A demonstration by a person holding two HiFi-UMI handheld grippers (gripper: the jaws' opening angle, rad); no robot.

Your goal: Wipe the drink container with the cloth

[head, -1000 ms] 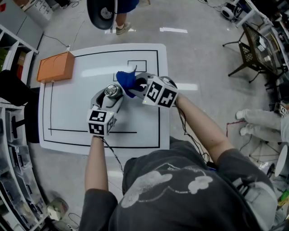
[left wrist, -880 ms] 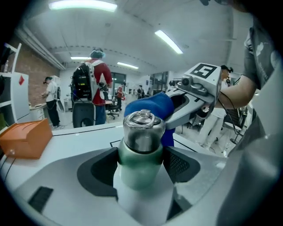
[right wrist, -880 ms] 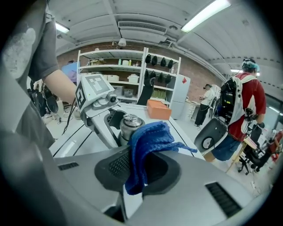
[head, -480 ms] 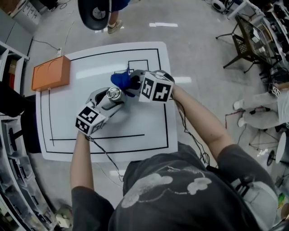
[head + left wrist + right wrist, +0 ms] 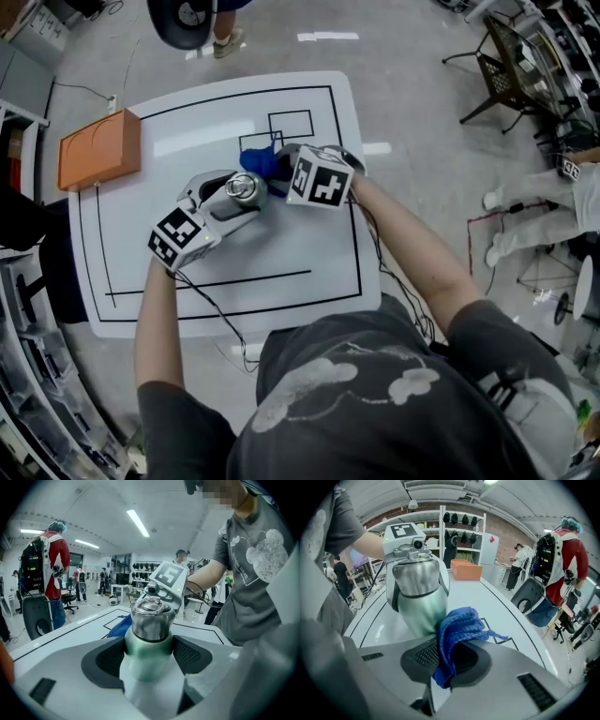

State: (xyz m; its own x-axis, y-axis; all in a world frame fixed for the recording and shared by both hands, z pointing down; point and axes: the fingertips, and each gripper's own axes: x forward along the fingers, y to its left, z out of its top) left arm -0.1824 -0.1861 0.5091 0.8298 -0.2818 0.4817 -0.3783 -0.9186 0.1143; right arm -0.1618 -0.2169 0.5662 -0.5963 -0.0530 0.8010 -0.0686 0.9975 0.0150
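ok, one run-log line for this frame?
phase: wipe | left gripper: shut on bottle | right gripper: shut on blue cloth | contact: cloth against bottle's green side

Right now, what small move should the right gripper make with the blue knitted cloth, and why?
Probably rub the blue knitted cloth down the green, steel-topped drink bottle: the right gripper pinches the cloth against its side, while the left gripper clamps it.

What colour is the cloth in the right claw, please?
Blue; the cloth shows best in the right gripper view.
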